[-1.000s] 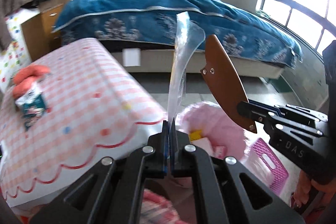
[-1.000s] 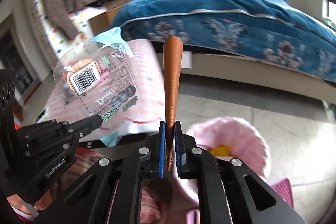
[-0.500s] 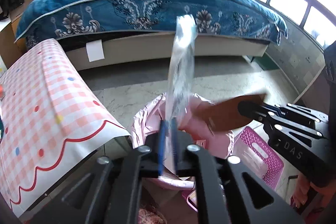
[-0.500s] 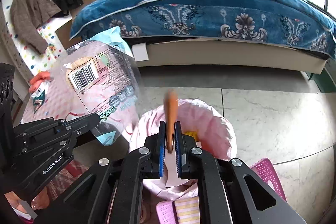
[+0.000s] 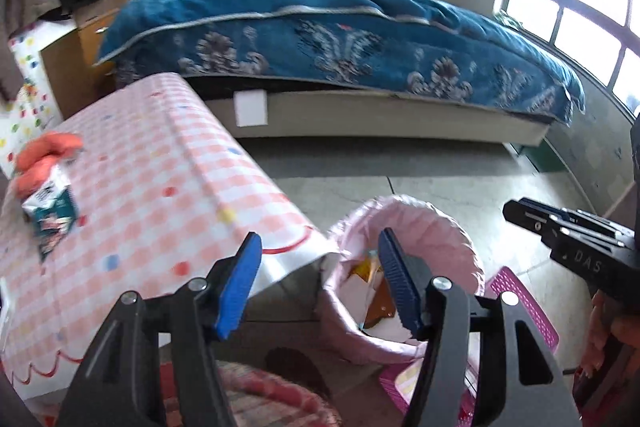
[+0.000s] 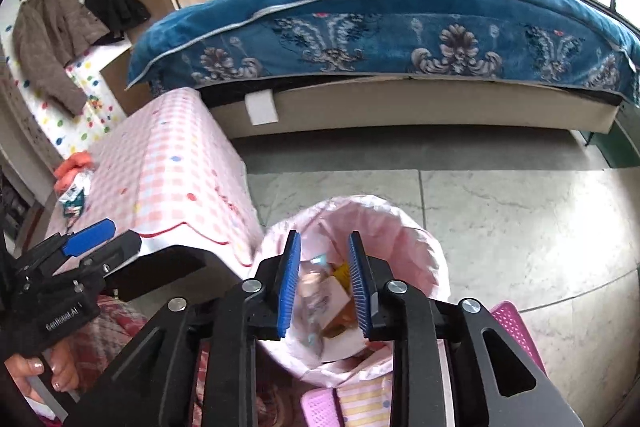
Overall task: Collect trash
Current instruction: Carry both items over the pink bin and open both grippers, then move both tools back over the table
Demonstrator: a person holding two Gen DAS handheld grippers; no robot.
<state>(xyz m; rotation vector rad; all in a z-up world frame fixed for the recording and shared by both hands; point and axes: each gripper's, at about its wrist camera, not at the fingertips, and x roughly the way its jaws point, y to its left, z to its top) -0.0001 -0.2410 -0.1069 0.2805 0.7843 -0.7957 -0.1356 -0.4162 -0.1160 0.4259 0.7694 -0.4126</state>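
1. Left wrist view: left gripper [image 5: 318, 279] jaws just opened, nothing held; pink-lined bin [image 5: 452, 227] just ahead, trash dropped inside. Packet [image 5: 50, 209] left on bench [image 5: 160, 187], far left.
2. Right wrist view: right gripper [image 6: 323, 285] also just opened, empty, directly over bin; wrappers [image 6: 320, 303] seen below.

You can read two marks, each on a tool body. In the left wrist view, the right tool [image 5: 528, 217] at 3 o'clock carries "DAS" in pale letters. In the right wrist view, the left tool [image 6: 100, 241] at 8 o'clock carries "GenRobot.AI". The carton [image 5: 50, 205] on the table [image 5: 160, 163] has print, but it's too blurred to read.
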